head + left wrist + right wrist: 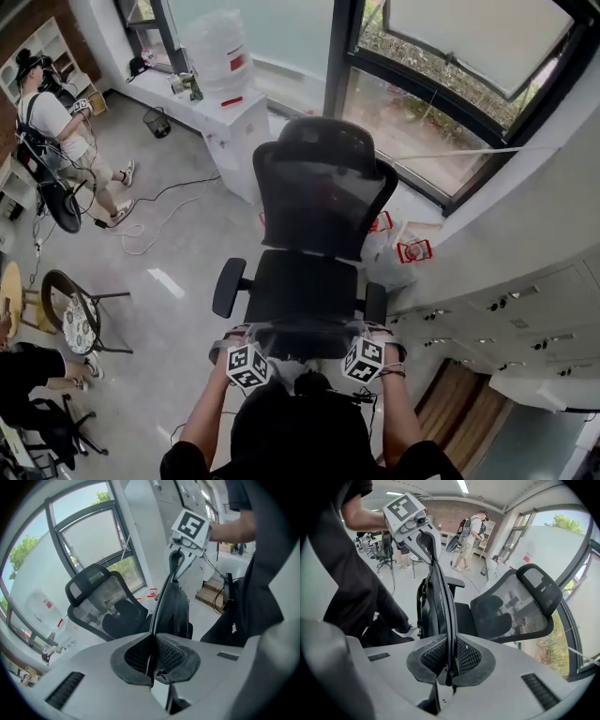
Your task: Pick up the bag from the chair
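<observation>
Before the chair (314,281) seat's front edge: one bag (177,606), one chair
Grippers: two
Left gripper (153,660): jaws clamped on the bag
Right gripper (450,663): jaws clamped on the bag

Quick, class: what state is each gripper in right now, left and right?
Left gripper: closed on the bag.
Right gripper: closed on the bag too.

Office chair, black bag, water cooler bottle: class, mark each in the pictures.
office chair (323,202), head view, mesh backrest.
black bag (432,610), right gripper view, hanging body.
water cooler bottle (217,49), head view, translucent side.
</observation>
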Action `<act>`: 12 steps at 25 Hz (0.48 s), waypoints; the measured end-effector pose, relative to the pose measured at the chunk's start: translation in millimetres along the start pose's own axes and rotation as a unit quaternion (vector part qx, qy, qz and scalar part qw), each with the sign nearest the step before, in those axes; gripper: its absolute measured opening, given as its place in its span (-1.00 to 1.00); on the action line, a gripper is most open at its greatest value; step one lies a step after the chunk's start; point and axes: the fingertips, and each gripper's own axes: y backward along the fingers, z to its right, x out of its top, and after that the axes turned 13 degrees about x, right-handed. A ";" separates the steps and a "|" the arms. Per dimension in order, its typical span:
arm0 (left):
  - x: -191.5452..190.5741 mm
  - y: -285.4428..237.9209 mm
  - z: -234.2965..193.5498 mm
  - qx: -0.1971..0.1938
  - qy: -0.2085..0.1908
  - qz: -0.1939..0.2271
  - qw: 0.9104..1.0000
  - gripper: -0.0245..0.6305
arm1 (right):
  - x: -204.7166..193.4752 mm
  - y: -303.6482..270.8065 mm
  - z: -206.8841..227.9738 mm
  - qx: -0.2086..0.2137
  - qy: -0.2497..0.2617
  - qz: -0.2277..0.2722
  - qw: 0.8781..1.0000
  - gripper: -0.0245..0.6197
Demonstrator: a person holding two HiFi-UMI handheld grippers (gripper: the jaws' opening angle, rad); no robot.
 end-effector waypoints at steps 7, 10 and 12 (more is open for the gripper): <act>-9.0 35.5 17.7 -0.022 -0.009 0.015 1.000 -0.84 | 4.5 11.3 -50.4 -0.003 -0.040 0.000 0.999 -0.87; -14.8 47.7 23.3 -0.030 -0.018 0.025 0.999 -0.84 | 9.2 15.0 -66.5 -0.009 -0.049 -0.003 0.999 -0.87; -18.5 54.0 27.1 -0.035 -0.023 0.031 0.999 -0.84 | 11.3 16.0 -75.8 -0.011 -0.053 -0.005 0.999 -0.86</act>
